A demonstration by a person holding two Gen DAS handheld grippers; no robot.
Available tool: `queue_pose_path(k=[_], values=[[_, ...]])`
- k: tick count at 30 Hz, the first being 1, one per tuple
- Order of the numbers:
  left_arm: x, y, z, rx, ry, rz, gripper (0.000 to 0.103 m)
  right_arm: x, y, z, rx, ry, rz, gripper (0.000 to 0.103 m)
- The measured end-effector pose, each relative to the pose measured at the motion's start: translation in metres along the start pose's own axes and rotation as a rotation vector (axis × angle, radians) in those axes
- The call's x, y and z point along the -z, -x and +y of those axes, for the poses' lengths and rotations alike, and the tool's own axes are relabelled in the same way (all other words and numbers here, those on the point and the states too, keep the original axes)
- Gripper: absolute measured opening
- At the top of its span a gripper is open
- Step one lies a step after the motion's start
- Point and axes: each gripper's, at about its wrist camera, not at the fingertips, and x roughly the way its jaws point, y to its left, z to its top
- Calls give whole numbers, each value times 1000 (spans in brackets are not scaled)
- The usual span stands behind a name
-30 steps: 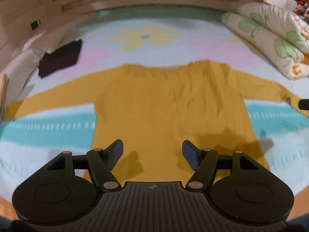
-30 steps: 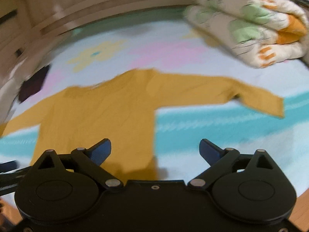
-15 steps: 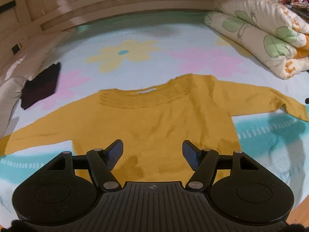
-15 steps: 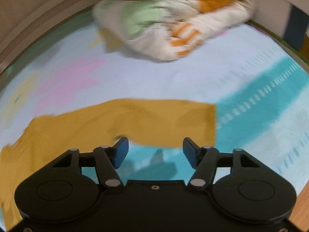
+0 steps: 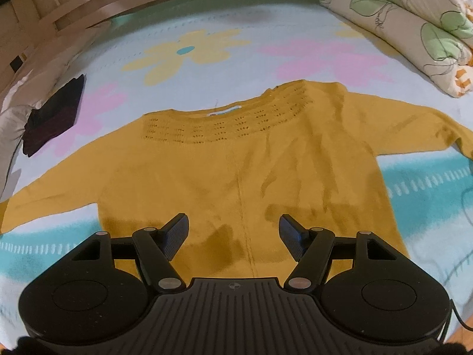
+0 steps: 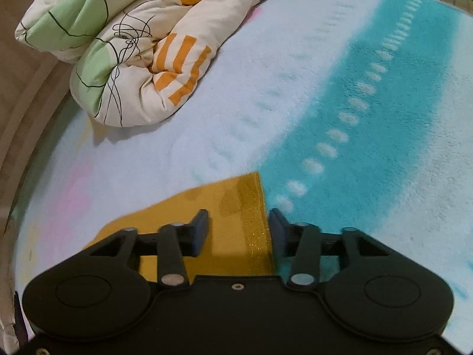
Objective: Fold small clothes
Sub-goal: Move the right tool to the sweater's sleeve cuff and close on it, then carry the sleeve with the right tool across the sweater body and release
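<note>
Right hand-held gripper (image 6: 238,227), narrowed since earlier, now straddles the yellow sweater's (image 5: 236,159) cuff (image 6: 251,207); left (image 5: 233,233) stays wide.

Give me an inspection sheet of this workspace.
Surface: pale blue fleece blanket with flower print and teal stripe.
Job's things: mustard-yellow knitted sweater lying flat, sleeves outspread; its right cuff between the right gripper's fingers.
Clutter: folded dark garment; rolled floral quilt.
Grippers: left gripper open above the hem; right gripper open, astride the cuff.
Cables: thin black cable by the left gripper.
Surroundings: wooden bed frame.
</note>
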Motion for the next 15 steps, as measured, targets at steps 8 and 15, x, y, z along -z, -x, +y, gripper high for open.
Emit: queue_pose_path(k=[8, 15], values=[[-27, 20, 35, -18, 1, -68, 66, -11, 18, 32, -29, 17, -12, 13], [-48, 36, 83, -87, -9, -164, 66, -23, 73, 164, -158, 202, -39, 13]])
